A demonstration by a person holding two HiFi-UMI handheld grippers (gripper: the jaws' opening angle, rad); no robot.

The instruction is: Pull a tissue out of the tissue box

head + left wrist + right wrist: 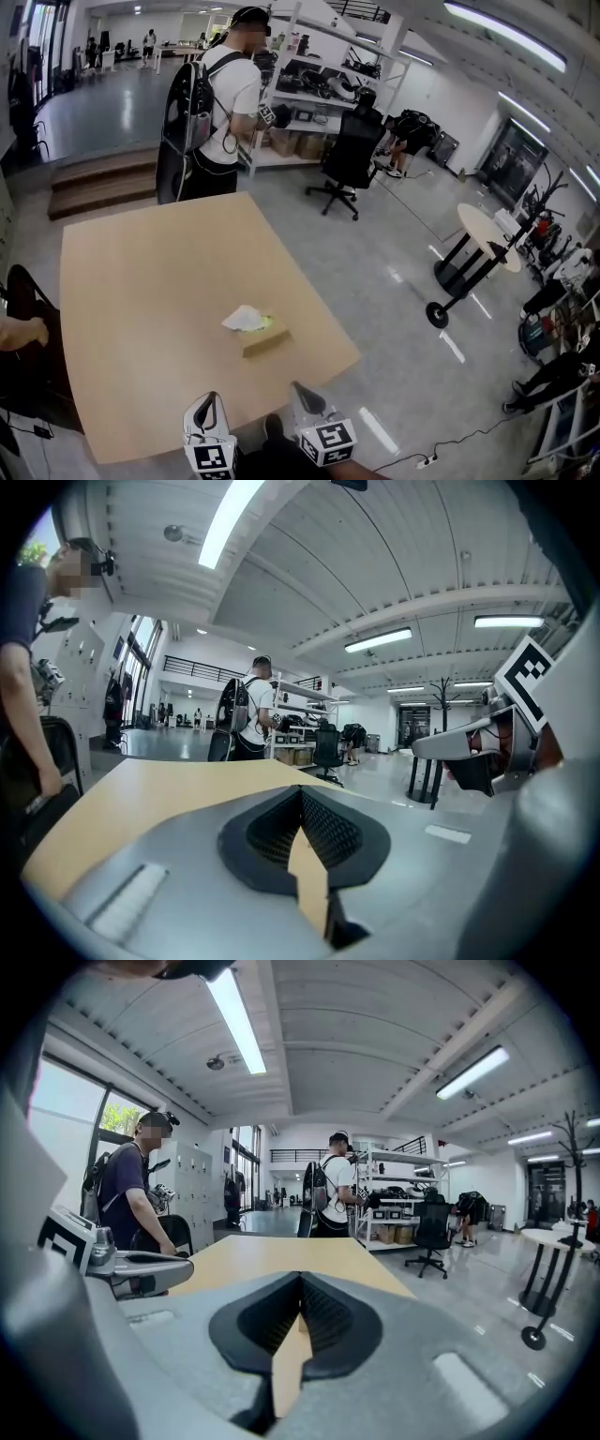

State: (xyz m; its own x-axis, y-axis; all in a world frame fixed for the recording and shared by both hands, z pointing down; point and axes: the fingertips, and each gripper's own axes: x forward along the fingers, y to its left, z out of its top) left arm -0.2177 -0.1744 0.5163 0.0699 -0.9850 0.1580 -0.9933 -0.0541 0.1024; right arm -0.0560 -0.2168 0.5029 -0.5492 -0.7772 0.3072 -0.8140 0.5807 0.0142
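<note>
Tissue box [266,340] lies on the table's [131,281] near-right part, white tissue [246,319] bunched at its left end; left gripper [210,403] and right gripper [302,392] at near edge, jaws together, empty.

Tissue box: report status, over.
Left gripper and right gripper shut, empty, at near table edge. Tissue box mid-table, tissue poking out, untouched. Nothing between.

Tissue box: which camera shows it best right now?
Head view: the tissue box sits in the open on the table, tissue poking out. Neither gripper view shows it, only tabletop past their jaws.
</note>
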